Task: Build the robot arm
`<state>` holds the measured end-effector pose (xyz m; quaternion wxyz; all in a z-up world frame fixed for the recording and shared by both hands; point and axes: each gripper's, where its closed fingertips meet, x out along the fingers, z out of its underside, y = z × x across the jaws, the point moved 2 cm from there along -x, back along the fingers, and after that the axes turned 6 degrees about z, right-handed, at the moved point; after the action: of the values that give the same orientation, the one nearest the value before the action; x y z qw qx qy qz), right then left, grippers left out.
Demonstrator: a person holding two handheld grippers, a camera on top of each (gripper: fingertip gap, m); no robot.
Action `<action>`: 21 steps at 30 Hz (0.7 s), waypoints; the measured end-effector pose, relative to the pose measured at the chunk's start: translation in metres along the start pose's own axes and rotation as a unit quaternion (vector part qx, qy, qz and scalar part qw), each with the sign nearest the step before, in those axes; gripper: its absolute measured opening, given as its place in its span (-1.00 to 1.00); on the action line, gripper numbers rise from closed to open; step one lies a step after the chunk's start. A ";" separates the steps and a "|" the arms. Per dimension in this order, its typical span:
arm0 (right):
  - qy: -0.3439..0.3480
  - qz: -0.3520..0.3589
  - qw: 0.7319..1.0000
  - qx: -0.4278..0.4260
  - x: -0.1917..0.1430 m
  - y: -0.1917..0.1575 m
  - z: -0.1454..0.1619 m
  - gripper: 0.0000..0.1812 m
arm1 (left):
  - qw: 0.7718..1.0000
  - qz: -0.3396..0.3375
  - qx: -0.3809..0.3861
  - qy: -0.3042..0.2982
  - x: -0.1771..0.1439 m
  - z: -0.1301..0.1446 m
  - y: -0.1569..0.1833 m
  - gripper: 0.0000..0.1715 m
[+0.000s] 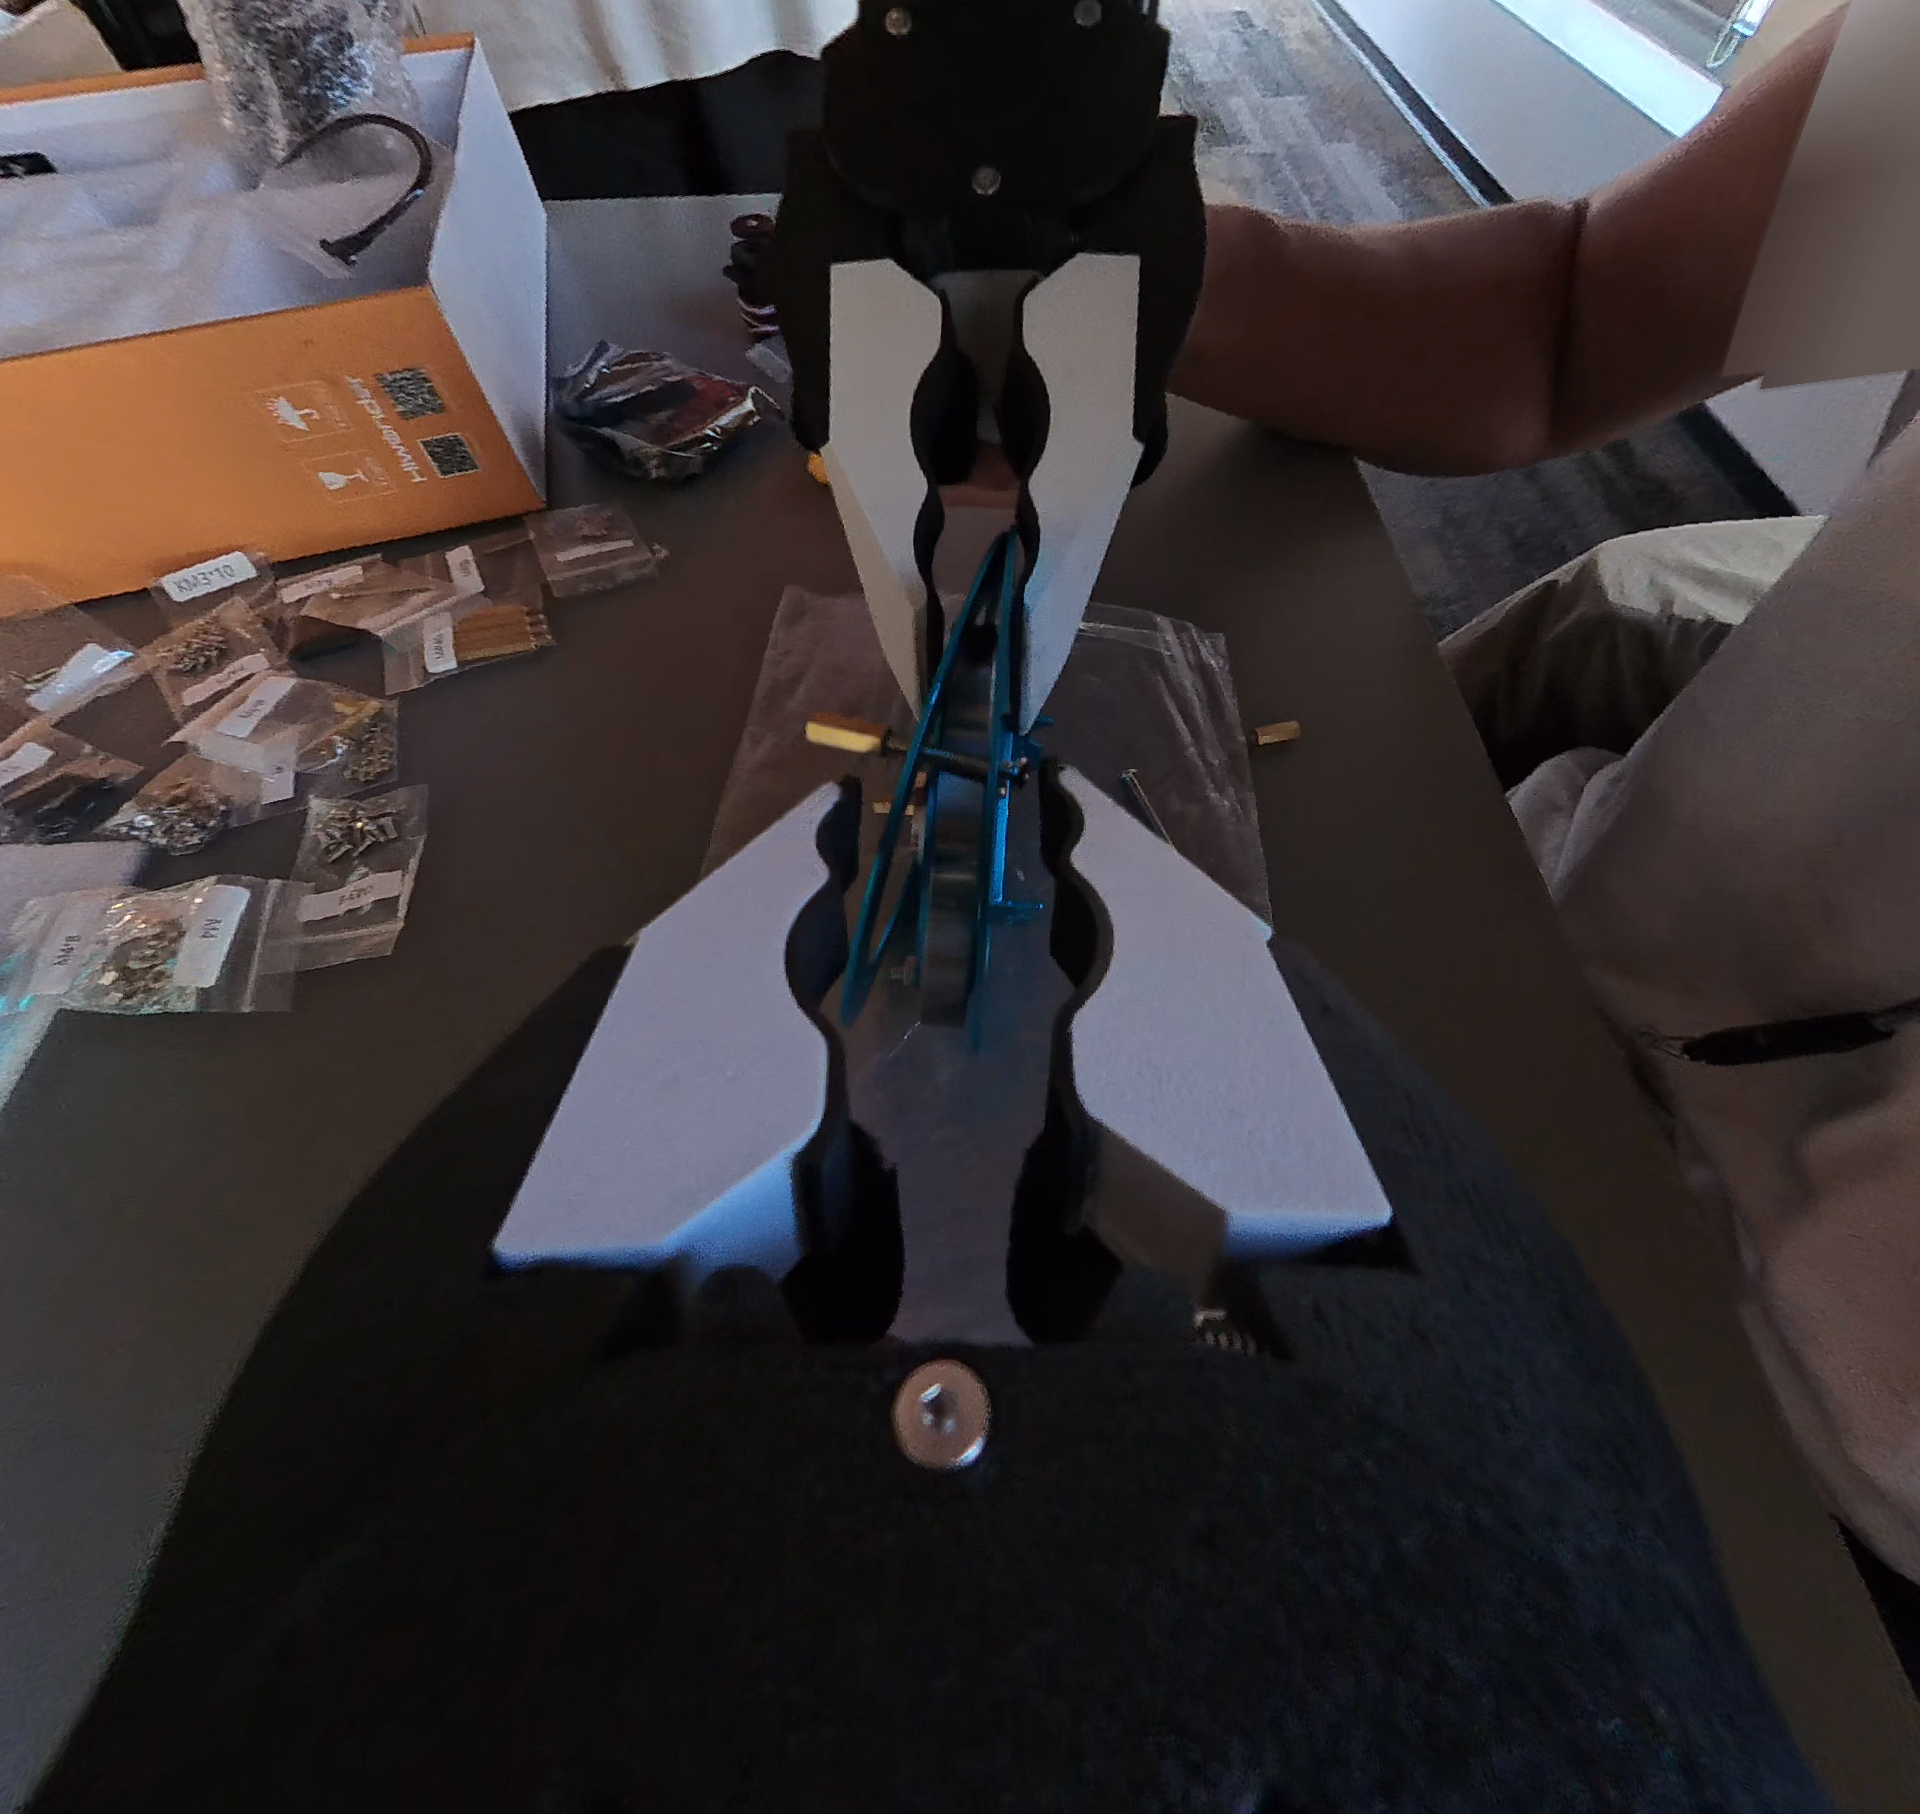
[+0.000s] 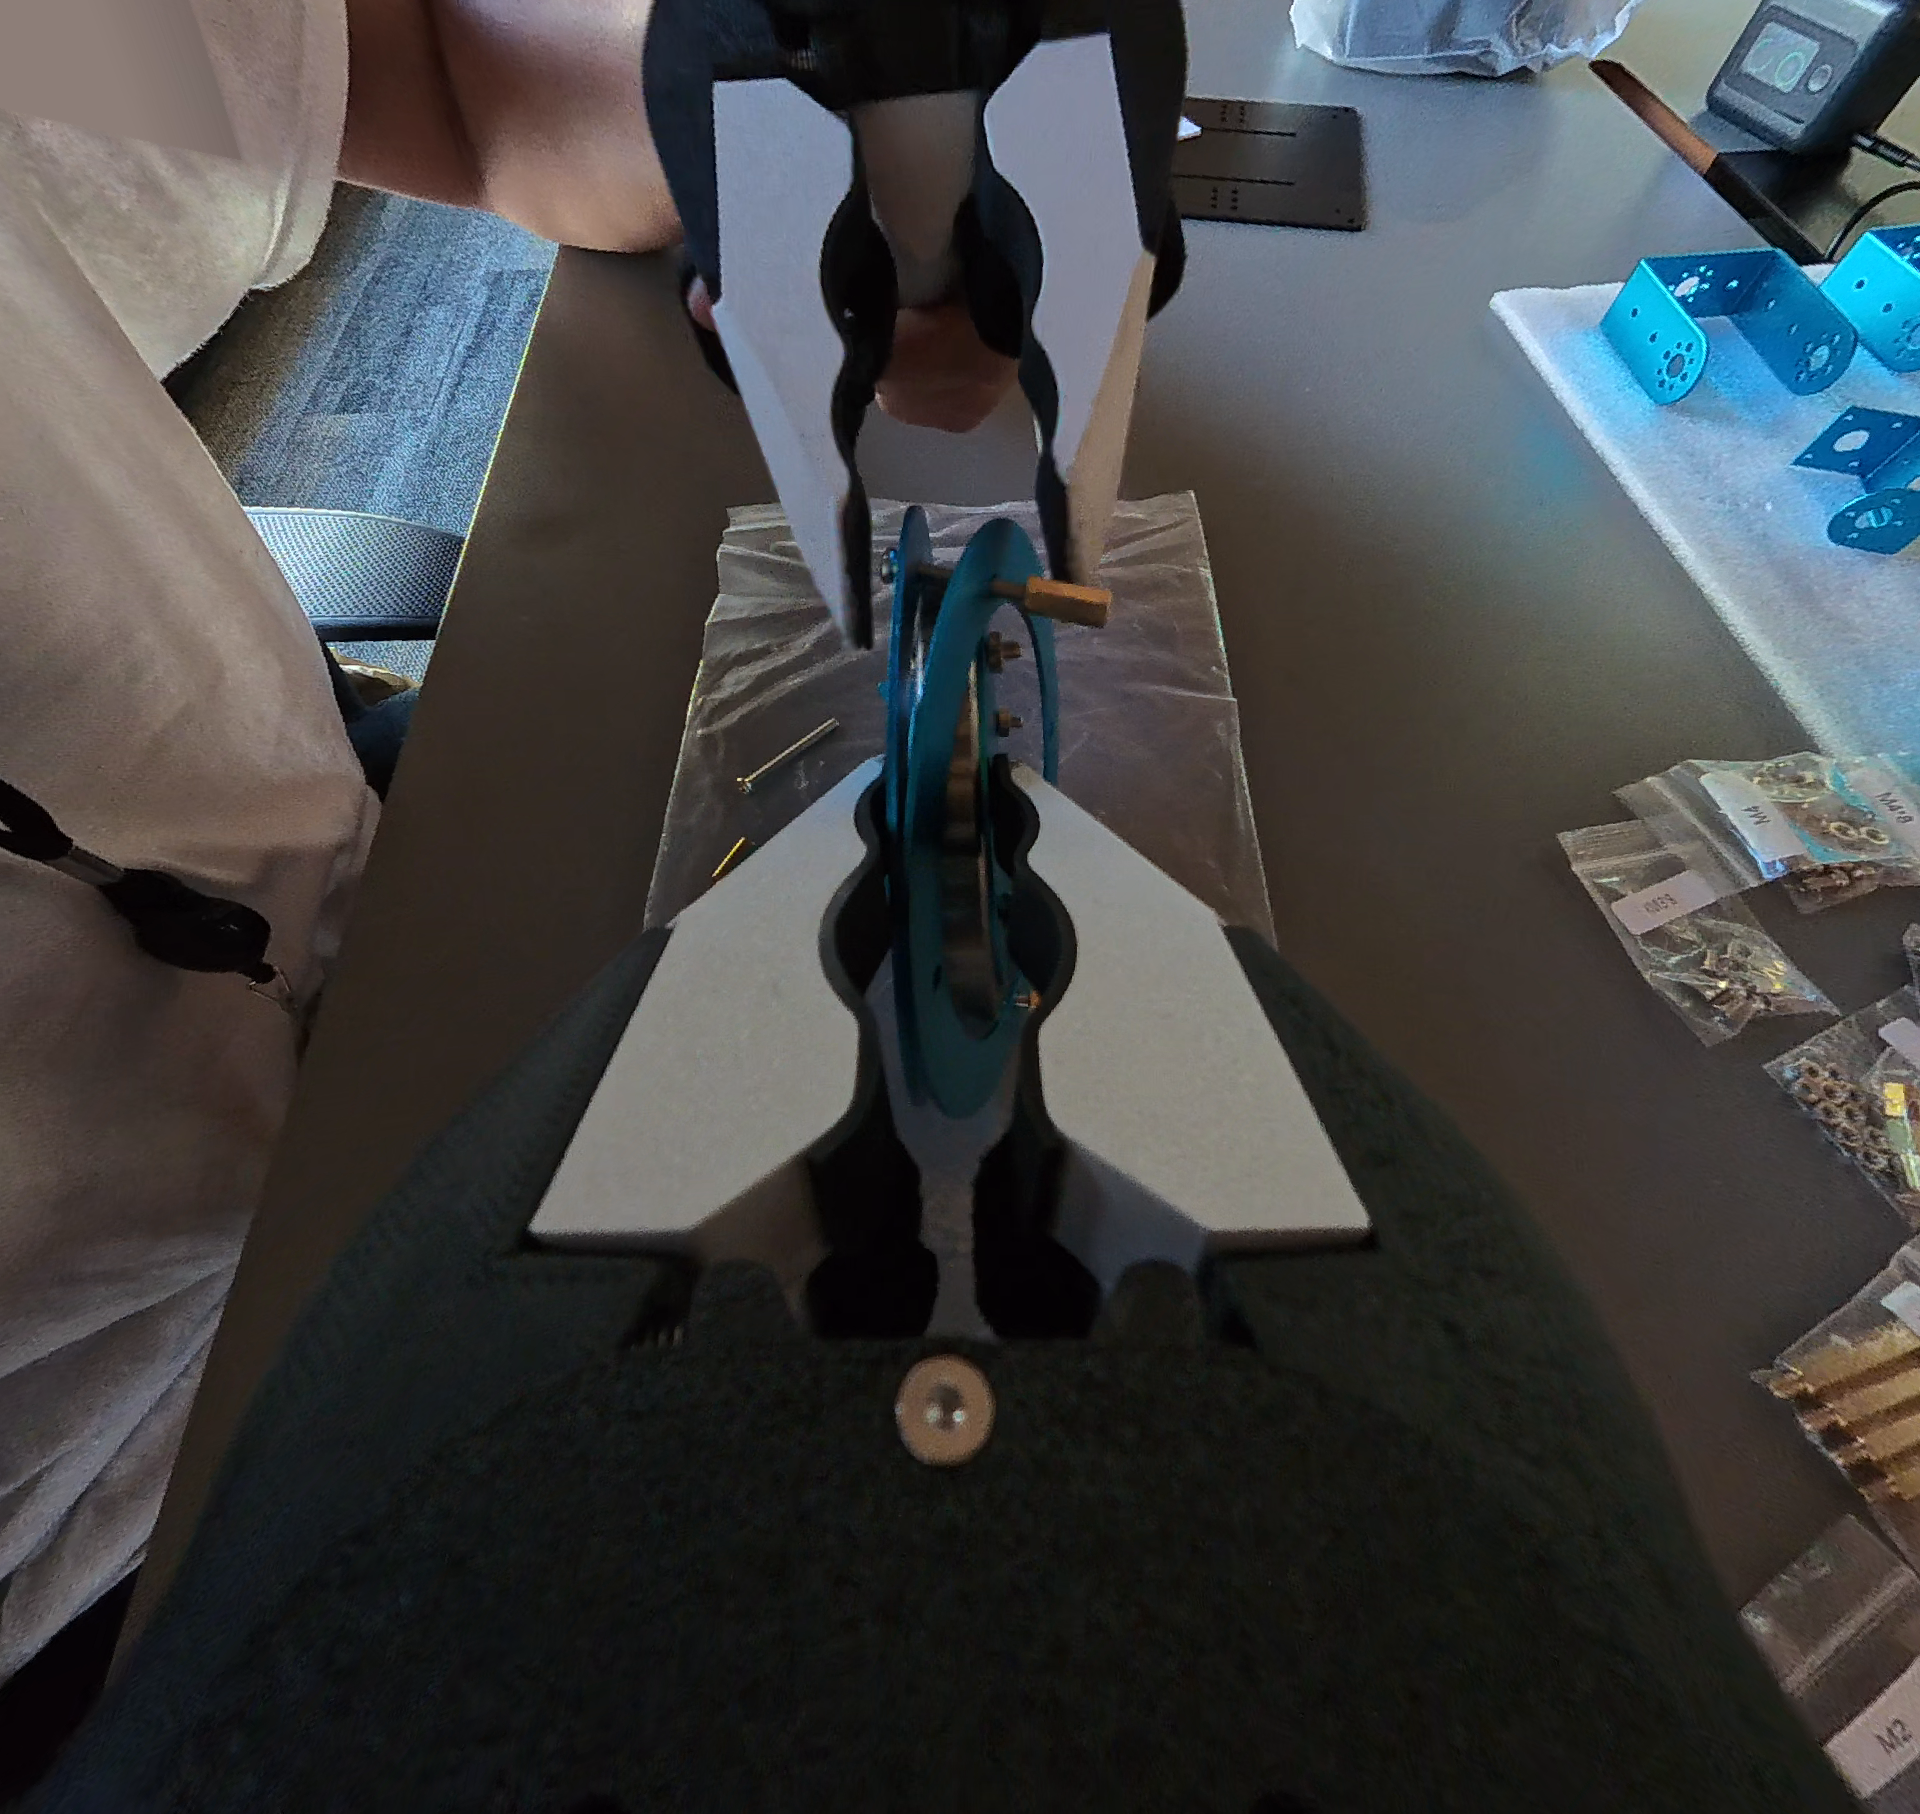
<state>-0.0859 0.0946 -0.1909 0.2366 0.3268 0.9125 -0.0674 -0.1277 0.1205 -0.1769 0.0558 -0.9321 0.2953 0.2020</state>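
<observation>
The left gripper and the right gripper face each other, both clamped on the same blue ring-shaped metal assembly, held upright above a clear plastic bag on the grey table. A brass standoff projects from its far edge, and a loose long screw lies on the bag to the left.

1. The right gripper closes its white fingers on the near edge of a blue ring assembly standing upright.
2. The left gripper faces it from the far side, its fingers straddling the assembly's far edge.
3. A brass standoff sticks out to the right.
4. Beneath lies a clear plastic bag on the dark table, with a loose screw on it to the left.
5. Blue brackets sit far right.
</observation>
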 end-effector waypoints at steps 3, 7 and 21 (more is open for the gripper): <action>0.000 0.001 1.000 0.003 -0.001 0.001 0.001 -0.84 | 1.000 0.011 0.004 0.000 0.001 0.003 0.000 -0.71; -0.012 -0.008 1.000 -0.002 0.003 -0.003 0.005 -0.83 | 0.999 0.035 0.009 -0.001 0.004 0.004 0.008 -0.75; -0.015 -0.009 1.000 -0.002 0.002 -0.004 0.005 -0.84 | 0.998 0.051 -0.016 0.019 0.003 -0.003 0.010 -0.76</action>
<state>-0.0875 0.0914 -0.1965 0.2503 0.3169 0.9120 -0.0728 -0.1304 0.1105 -0.1752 0.0244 -0.9204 0.3401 0.1912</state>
